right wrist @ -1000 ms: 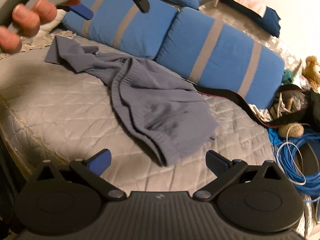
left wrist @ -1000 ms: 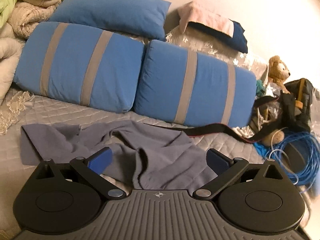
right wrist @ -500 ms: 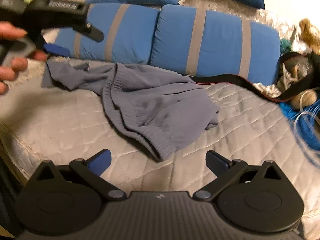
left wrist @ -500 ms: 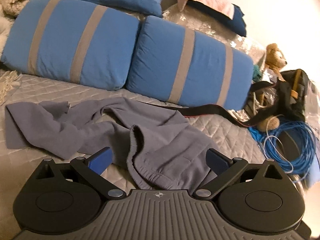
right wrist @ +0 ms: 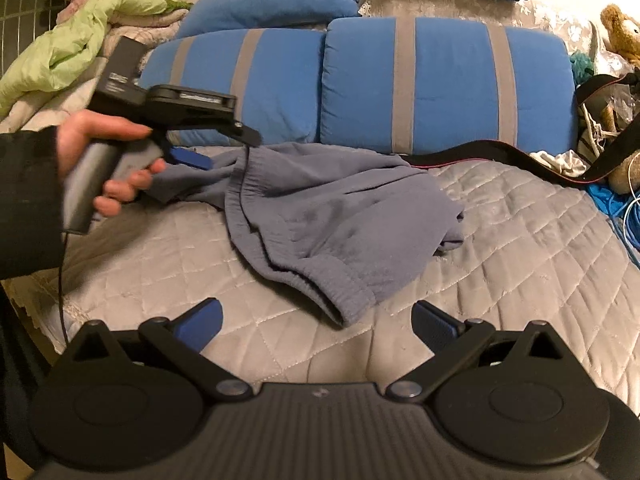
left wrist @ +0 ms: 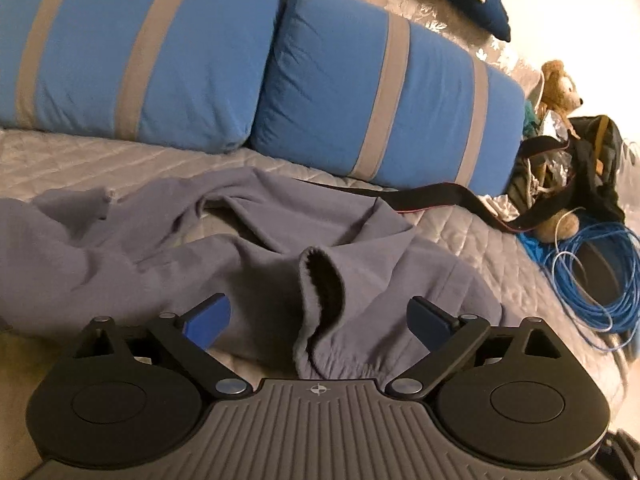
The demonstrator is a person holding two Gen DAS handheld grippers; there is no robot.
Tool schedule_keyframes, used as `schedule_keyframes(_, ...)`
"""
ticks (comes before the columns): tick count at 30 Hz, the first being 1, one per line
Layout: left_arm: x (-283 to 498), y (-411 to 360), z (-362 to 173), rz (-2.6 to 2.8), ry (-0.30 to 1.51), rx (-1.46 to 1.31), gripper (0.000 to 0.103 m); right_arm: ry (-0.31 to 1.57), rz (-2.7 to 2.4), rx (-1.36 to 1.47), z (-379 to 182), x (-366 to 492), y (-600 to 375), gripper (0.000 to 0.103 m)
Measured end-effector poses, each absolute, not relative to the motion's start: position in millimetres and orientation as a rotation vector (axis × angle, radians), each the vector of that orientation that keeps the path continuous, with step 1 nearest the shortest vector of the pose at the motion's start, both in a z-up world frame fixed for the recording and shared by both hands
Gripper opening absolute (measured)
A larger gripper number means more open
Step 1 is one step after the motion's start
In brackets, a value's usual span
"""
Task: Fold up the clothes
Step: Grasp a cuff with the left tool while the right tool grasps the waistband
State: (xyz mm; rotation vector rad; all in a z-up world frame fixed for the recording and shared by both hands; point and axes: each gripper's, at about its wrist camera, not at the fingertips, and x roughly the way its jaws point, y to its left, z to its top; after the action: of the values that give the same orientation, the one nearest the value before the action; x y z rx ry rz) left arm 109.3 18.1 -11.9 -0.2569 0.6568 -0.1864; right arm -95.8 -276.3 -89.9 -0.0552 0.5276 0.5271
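Now left hand-held gripper (left wrist: 318, 316) lower, nearer grey trousers (left wrist: 248, 256), jaws closing, waistband between; right hand-held gripper (right wrist: 316, 322) open, empty

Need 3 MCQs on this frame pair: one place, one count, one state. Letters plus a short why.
1. Where does the grey garment lie?
A. on the quilted bed cover
B. on the floor
C. on top of the pillows

2. How many blue pillows with grey stripes lean side by side behind it?
A. one
B. two
C. four

3. What does the right hand-held gripper hold?
A. the garment
B. the black strap
C. nothing

Key: 1 A, the garment is spread out on the quilt in both views. 2 B, two striped pillows stand side by side. 3 C, its jaws stand wide apart over bare quilt, short of the waistband.
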Motion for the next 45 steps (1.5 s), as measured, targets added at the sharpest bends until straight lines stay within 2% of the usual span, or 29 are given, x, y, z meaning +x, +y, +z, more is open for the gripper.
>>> schedule_keyframes(7, 143.1, 14.8, -23.3, -0.24, 0.688, -0.319, 0.095, 0.526, 0.53, -0.068, -92.8, -95.4, -274.7, 0.103)
schedule_keyframes(13, 159.8, 16.5, -27.3, -0.245, 0.723, -0.369, 0.076, 0.523, 0.548, -0.083, -94.5, -96.0, -272.8, 0.103)
schedule_keyframes(19, 169.1, 16.8, -23.5, -0.221, 0.753, -0.406, 0.036, 0.519, 0.506, -0.114, -97.5, -96.2, -269.8, 0.103)
schedule_keyframes(20, 169.6, 17.0, -23.1, -0.214, 0.761, -0.409, 0.024, 0.516, 0.495, -0.123, -98.1, -96.6, -269.1, 0.103)
schedule_keyframes(21, 170.2, 17.2, -22.6, -0.206, 0.773, -0.41, 0.018, 0.511, 0.479, -0.147, -98.7, -97.5, -266.3, 0.103)
schedule_keyframes(24, 168.9, 16.9, -18.2, -0.203, 0.784, -0.414, 0.01, 0.479, 0.428, -0.282, -100.8, -102.6, -248.1, 0.103)
schedule_keyframes(30, 163.6, 18.0, 1.2, -0.18, 0.739, -0.428, 0.009, 0.422, 0.345, -0.514, -107.9, -102.8, -213.8, 0.103)
schedule_keyframes(36, 161.9, 24.9, 10.4, -0.163, 0.718, -0.462, 0.009, 0.424, 0.251, -0.487, -98.7, -90.7, -215.0, 0.103)
schedule_keyframes(45, 159.1, 37.4, 7.5, -0.147, 0.726, -0.48, 0.009, 0.401, 0.15, -0.641, -102.4, -78.8, -207.3, 0.102)
